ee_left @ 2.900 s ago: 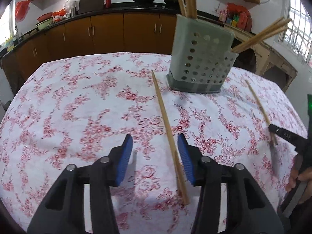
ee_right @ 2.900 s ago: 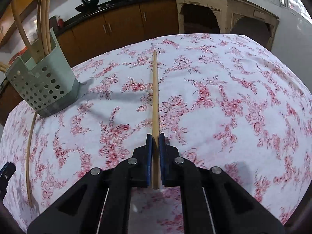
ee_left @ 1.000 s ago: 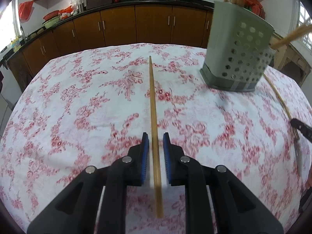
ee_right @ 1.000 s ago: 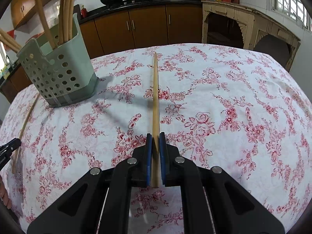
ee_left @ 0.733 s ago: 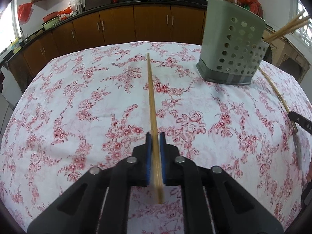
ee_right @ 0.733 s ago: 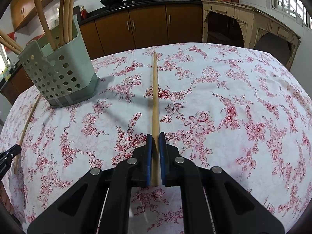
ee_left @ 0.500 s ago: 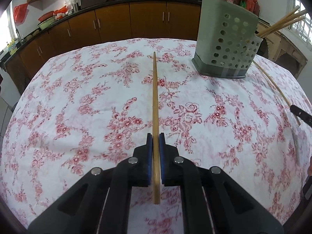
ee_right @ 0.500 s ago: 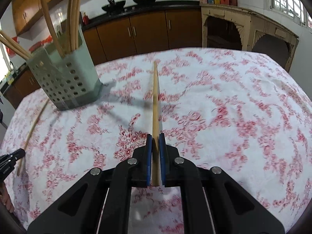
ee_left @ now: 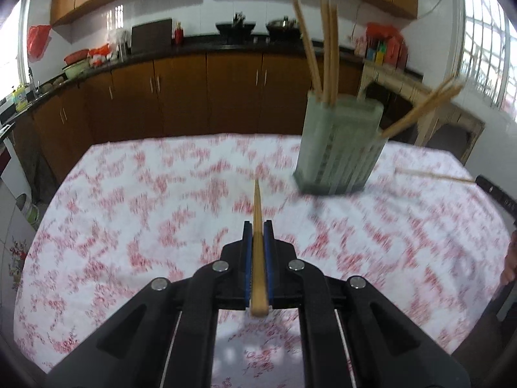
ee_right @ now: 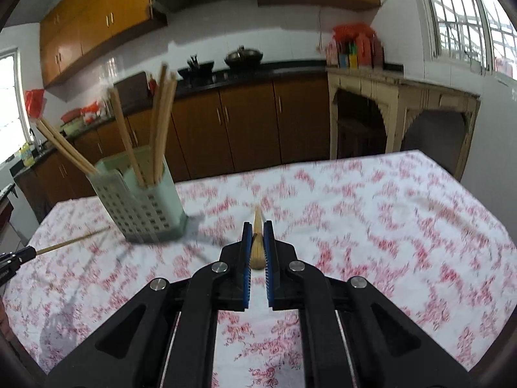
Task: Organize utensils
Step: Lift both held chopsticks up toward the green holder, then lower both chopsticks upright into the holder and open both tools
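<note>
Chopsticks are held one in each gripper above a tabletop (ee_left: pixel 135 200) covered by a white cloth with a red flower print. In the left wrist view, the left gripper (ee_left: pixel 258 226) is seen pinched on a wooden chopstick (ee_left: pixel 257 213), its blue pads pressed against both sides of the shaft; the thick end sticks out behind the pads toward the camera, and the thin tip points forward over the middle of the tabletop, clear of the cloth. In the right wrist view, the right gripper (ee_right: pixel 257 226) is likewise clamped on a second chopstick (ee_right: pixel 257 249), gripped near its thick end, with only a short length showing beyond the pads. A pale green perforated holder (ee_left: pixel 339 148) stands upright near the far edge of the tabletop, right of centre in the left view and left of centre (ee_right: pixel 142 207) in the right view. Several chopsticks are already lodged in it: three stand nearly upright, and two lean out over one side. The tip of the right gripper with its chopstick is caught at the right edge of the left view, and the left gripper with its stick at the left edge of the right view. Brown kitchen cabinets (ee_left: pixel 181 97) under a dark counter run behind the tabletop. Cloth and holder are blurred in both views.
</note>
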Demonstrator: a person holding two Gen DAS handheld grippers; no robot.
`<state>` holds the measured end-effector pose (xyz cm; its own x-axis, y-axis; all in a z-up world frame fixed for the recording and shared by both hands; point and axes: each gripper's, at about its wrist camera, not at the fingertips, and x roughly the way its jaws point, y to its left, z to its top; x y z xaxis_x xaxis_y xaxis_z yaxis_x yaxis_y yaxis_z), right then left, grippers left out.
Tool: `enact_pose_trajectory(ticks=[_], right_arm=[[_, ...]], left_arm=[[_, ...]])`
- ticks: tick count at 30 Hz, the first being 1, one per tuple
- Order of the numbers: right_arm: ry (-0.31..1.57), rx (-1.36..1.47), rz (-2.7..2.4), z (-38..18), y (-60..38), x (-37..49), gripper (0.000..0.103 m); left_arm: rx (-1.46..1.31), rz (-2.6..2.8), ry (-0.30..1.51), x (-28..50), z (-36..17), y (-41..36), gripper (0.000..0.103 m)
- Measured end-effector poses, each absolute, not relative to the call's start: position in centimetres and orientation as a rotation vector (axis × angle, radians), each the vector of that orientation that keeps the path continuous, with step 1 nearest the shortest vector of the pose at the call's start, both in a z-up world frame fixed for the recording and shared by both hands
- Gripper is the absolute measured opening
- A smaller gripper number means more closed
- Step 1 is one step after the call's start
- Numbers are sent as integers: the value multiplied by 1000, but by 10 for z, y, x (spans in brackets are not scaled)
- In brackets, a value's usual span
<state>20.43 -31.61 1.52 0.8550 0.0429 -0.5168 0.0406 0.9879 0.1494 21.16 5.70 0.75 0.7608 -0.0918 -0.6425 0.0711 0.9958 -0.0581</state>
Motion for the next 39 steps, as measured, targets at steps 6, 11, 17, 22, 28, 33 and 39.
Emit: enact_pose_trajectory(ticks=[6, 11, 17, 22, 28, 33, 39], right_arm=[[462, 162, 29, 41, -311, 195, 8], [413, 169, 57, 58, -306, 190, 8], [385, 175, 69, 68, -303, 189, 8], [367, 171, 82, 81, -299, 186, 8], [367, 187, 123, 99, -295, 184, 8], [340, 201, 179, 120, -290, 177, 8], [312, 206, 232, 135, -281, 177, 8]], left_arm=[[-56, -104, 590, 204, 44, 54, 8], [-74, -105, 548, 204, 61, 54, 8], [-75, -109, 533, 204, 69, 51, 8], [-71, -118, 517, 202, 76, 48, 8], [-63, -155, 478, 197, 96, 37, 8], [-45, -201, 428, 193, 121, 22, 8], [-21, -233, 391, 192, 140, 5, 8]])
